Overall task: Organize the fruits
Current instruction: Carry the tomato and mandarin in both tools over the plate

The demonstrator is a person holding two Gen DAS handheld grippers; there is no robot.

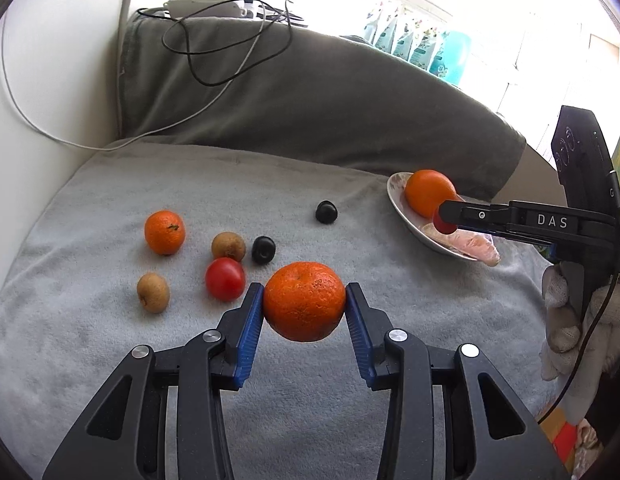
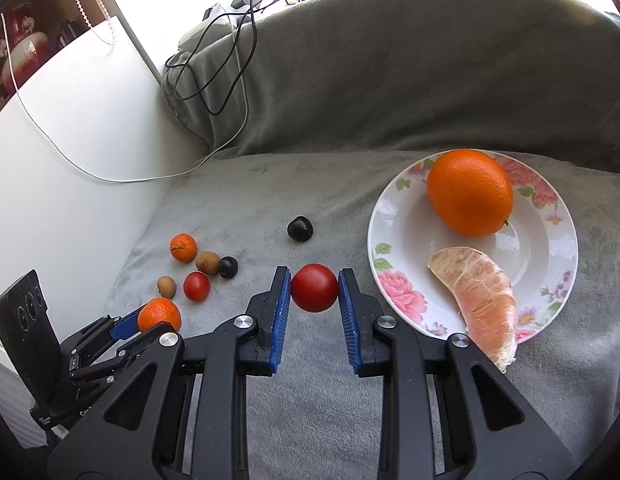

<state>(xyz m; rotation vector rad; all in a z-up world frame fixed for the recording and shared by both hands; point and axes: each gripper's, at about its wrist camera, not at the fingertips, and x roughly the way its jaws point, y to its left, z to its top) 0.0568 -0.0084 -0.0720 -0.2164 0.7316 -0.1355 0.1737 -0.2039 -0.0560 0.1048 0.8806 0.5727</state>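
My left gripper [image 1: 304,300] is shut on a mandarin [image 1: 304,301] and holds it above the grey blanket; it also shows in the right wrist view [image 2: 159,315]. My right gripper [image 2: 314,288] is shut on a red tomato [image 2: 314,288] just left of the floral plate [image 2: 390,216], which holds an orange [image 2: 470,192] and a peeled pomelo segment [image 2: 484,300]. On the blanket lie a second mandarin [image 1: 165,232], another tomato [image 1: 225,284], two brown kiwis [image 1: 153,292] [image 1: 228,246] and two dark plums [image 1: 263,249] [image 1: 326,212].
A grey sofa back [image 1: 330,92] rises behind the blanket [image 1: 109,340], with black and white cables [image 1: 213,68] draped over it. A white wall panel [image 1: 57,80] stands at the left. Packages [image 1: 426,48] stand on the windowsill.
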